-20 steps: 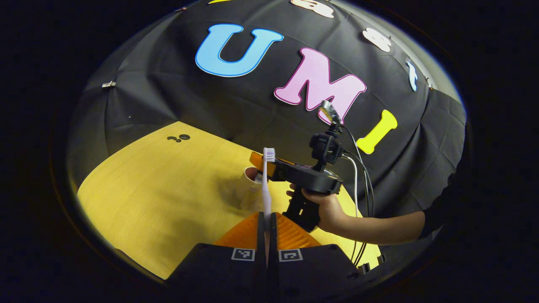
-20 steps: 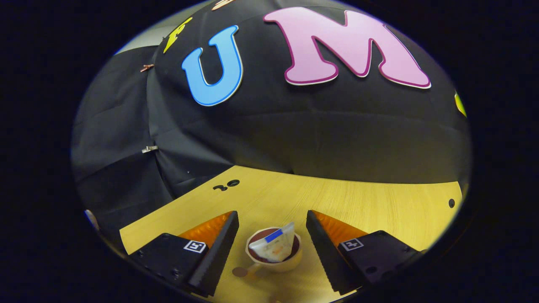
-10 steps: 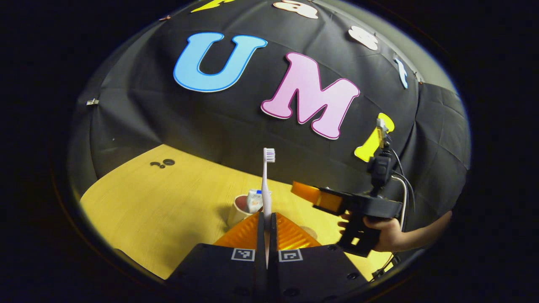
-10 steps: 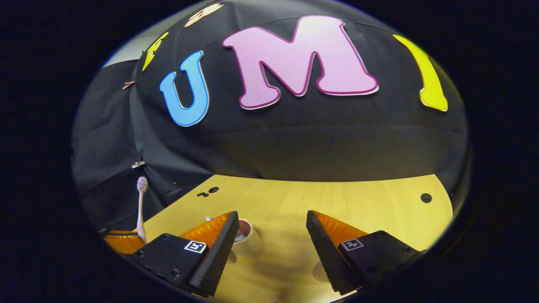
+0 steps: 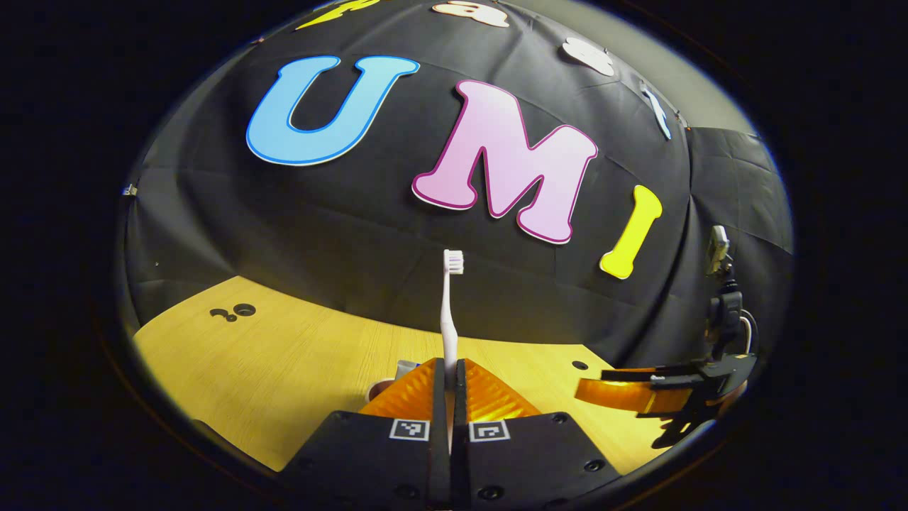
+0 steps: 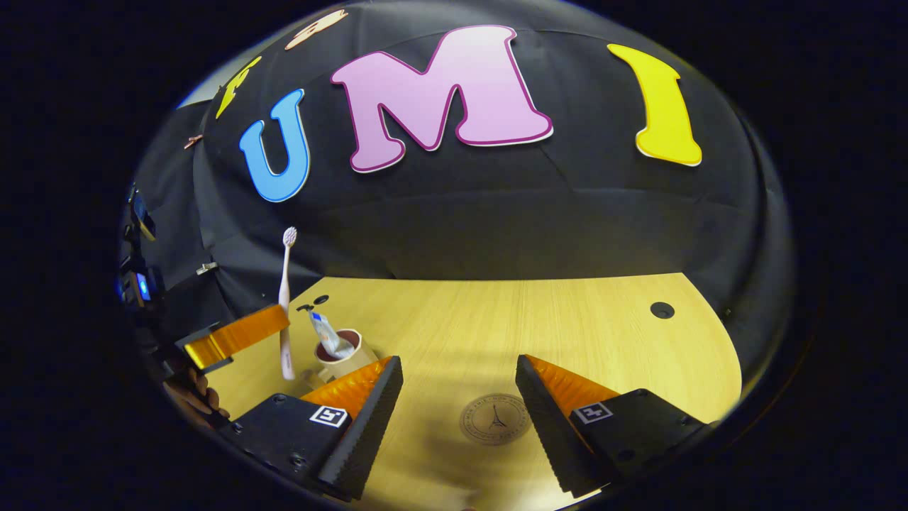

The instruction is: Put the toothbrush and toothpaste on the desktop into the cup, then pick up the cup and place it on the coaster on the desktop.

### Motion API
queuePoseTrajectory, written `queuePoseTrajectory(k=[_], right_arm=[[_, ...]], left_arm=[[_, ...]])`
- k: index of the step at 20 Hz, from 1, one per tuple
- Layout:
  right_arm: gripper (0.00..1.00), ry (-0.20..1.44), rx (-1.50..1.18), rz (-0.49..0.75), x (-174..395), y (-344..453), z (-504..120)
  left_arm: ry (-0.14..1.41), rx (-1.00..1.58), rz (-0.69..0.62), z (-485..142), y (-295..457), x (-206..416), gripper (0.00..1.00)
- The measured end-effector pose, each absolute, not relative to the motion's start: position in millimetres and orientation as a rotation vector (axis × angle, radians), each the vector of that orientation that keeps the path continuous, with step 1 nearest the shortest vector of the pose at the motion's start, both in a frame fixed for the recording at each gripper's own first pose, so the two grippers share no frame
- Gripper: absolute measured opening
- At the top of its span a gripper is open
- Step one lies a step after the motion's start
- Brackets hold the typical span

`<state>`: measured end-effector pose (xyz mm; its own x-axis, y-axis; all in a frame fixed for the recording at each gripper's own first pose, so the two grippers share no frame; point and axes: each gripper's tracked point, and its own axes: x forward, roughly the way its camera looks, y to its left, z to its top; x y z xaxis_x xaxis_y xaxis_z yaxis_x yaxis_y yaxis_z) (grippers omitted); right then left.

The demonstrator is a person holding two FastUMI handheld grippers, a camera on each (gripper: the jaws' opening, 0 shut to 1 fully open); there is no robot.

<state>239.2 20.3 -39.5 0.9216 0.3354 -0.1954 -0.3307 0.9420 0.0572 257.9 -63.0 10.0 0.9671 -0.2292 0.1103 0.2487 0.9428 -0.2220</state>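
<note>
toothpaste [image 6: 328,333] already sits in the cup [image 6: 345,356]; left gripper [image 5: 448,372] fingers clamp the toothbrush [image 5: 448,312] upright, needing lowering into it; right gripper [image 6: 460,404] fingers gape above the coaster [image 6: 494,419].

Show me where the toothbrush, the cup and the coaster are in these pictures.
toothbrush [image 5: 447,312], left gripper view, on its handle.
cup [image 6: 349,358], right gripper view, on its outer wall.
coaster [image 6: 495,419], right gripper view, on its printed middle.

White toothbrush [image 5: 447,312], beige cup [image 6: 345,355] — pale wood-grain desktop [image 6: 539,326], brown coaster [image 6: 494,419]
</note>
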Motion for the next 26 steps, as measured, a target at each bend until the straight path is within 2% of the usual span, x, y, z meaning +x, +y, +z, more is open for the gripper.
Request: queuePoseTrajectory(k=[8,15,18,22,25,26], right_arm=[[0.98,0.29,-0.023,0.3,213,-6,-85],[0.98,0.295,0.033,0.281,225,-1,-89],[0.98,0.3,0.032,0.282,225,1,-93],[0.99,0.323,0.02,0.28,226,1,-106],[0.99,0.343,0.025,0.276,227,2,-113],[0.99,0.345,0.026,0.276,227,3,-113]], left_arm=[[-0.121,-0.209,-0.243,11,-50,294,0.06],[-0.221,-0.233,-0.238,13,-41,313,0.06],[-0.244,-0.212,-0.243,10,-42,313,0.07],[-0.267,-0.16,-0.232,8,-39,309,0.13],[-0.256,-0.138,-0.227,6,-36,302,0.53],[-0.248,-0.126,-0.218,7,-34,302,0.58]])
